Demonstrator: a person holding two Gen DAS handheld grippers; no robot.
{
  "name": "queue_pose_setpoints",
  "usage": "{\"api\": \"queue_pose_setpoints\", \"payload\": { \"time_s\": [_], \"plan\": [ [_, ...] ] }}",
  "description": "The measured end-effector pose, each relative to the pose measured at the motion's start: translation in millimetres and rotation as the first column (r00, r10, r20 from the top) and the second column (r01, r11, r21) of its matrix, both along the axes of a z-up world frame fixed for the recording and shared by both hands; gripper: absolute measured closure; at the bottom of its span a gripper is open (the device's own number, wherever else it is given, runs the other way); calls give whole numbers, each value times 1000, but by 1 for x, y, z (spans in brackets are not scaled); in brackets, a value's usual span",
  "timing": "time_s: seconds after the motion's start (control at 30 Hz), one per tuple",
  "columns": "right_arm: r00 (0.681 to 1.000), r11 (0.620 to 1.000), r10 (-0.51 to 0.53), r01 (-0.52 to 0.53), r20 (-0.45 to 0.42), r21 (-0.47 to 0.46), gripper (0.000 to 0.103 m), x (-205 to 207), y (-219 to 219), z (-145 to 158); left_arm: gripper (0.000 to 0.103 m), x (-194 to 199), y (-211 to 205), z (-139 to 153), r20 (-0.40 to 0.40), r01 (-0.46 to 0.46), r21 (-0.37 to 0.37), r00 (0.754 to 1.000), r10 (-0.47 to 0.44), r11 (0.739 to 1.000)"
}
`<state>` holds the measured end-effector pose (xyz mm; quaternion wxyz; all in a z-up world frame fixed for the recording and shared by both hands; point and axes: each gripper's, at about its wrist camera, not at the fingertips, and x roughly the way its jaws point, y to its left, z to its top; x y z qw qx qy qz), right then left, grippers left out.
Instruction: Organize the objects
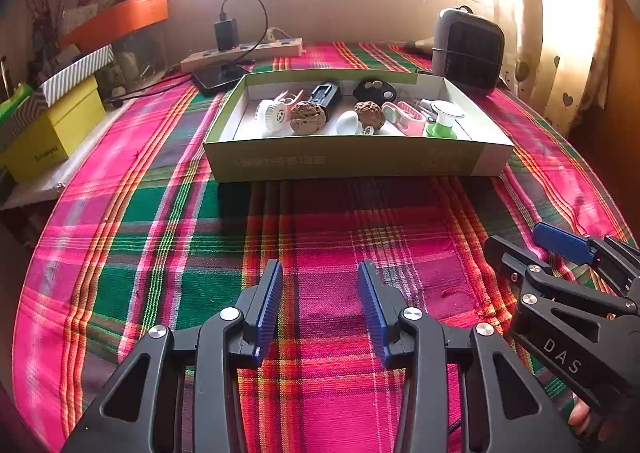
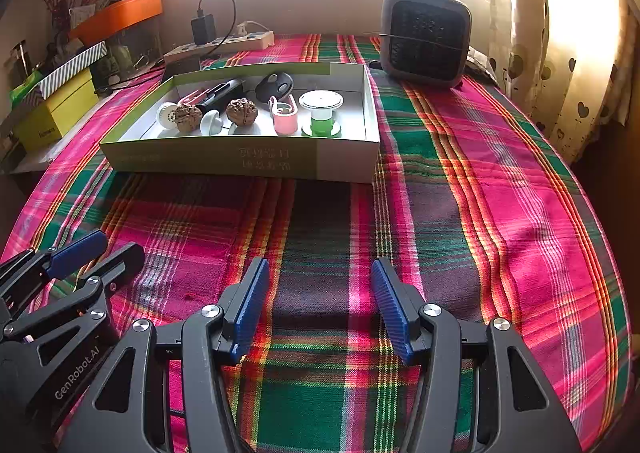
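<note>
The plaid tablecloth [image 2: 320, 237] between the grippers and the shallow cardboard box [image 2: 240, 161] lies bare and gives open passage. The cloth to the right of the box is also bare up to the grey heater [image 2: 426, 37], which stands at the far right corner. Behind the box, a power strip [image 1: 244, 51] with a plugged charger and cable blocks the far edge. Stacked boxes [image 1: 52, 121] line the left side. The box interior is crowded; access is from above only.

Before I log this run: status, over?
Left gripper and right gripper open, empty. Small items all in box. Plaid cloth ahead, nothing blocking.
</note>
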<state>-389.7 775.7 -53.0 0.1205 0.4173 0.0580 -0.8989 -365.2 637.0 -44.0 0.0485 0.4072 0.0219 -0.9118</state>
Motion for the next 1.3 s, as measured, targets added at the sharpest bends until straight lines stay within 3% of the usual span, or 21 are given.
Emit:
{"api": "queue_pose_setpoints", "payload": {
  "time_s": [1.3],
  "plan": [
    [1000, 1000, 0, 0, 0, -2, 48, 1, 0, 0, 65, 0, 0, 0, 0, 1, -1, 1000, -1, 1000]
  ]
}}
